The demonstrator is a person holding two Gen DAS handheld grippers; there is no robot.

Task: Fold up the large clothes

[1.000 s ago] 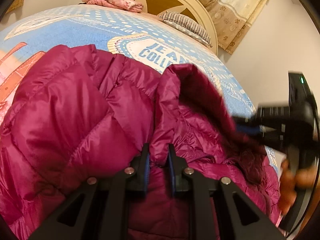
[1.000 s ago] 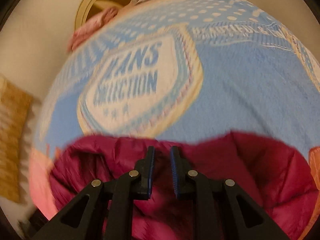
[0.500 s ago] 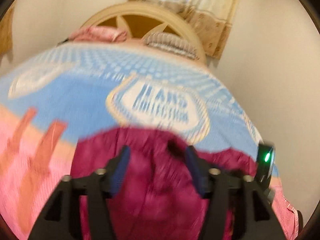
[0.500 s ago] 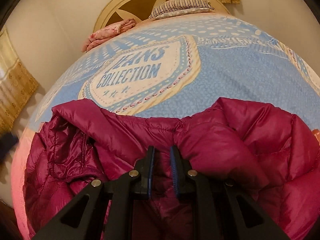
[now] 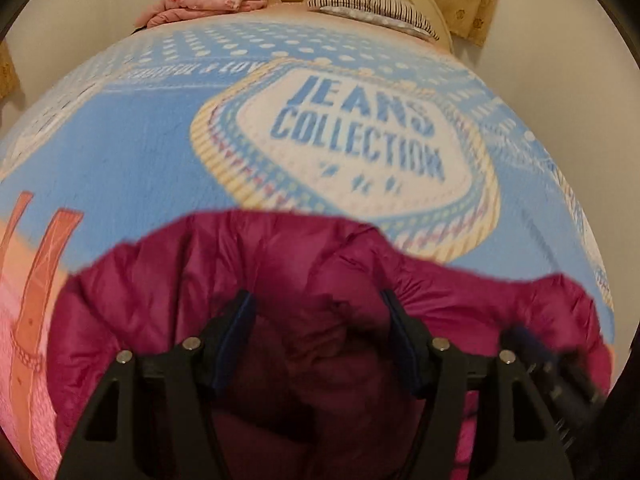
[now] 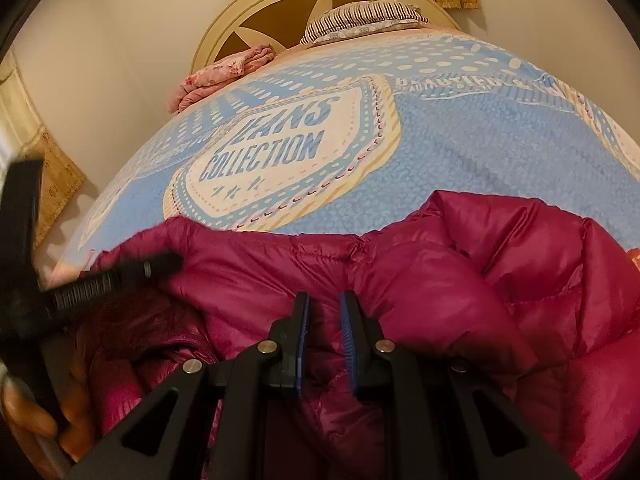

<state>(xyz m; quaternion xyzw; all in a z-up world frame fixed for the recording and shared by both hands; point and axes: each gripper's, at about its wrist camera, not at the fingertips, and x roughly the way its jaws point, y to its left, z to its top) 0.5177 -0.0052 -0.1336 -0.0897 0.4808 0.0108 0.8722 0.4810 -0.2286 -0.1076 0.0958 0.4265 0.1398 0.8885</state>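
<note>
A magenta quilted down jacket (image 5: 280,272) lies bunched on the near part of the bed; it also shows in the right wrist view (image 6: 460,272). My left gripper (image 5: 316,320) is open, its jaws wide apart over the jacket with nothing held. My right gripper (image 6: 324,320) has its jaws close together with a fold of the jacket between them. The left gripper's body (image 6: 72,288) and the hand holding it show at the left of the right wrist view.
The bed is covered by a blue blanket (image 5: 140,152) printed "JEANS COLLECTION" (image 6: 480,140). A folded pink cloth (image 5: 208,2) and a striped pillow (image 5: 372,4) lie by the cream headboard (image 6: 256,4). Walls and curtains surround the bed.
My left gripper has let go of the jacket fold and opened wide, and its view has swung toward the headboard. My right gripper stays shut on the jacket.
</note>
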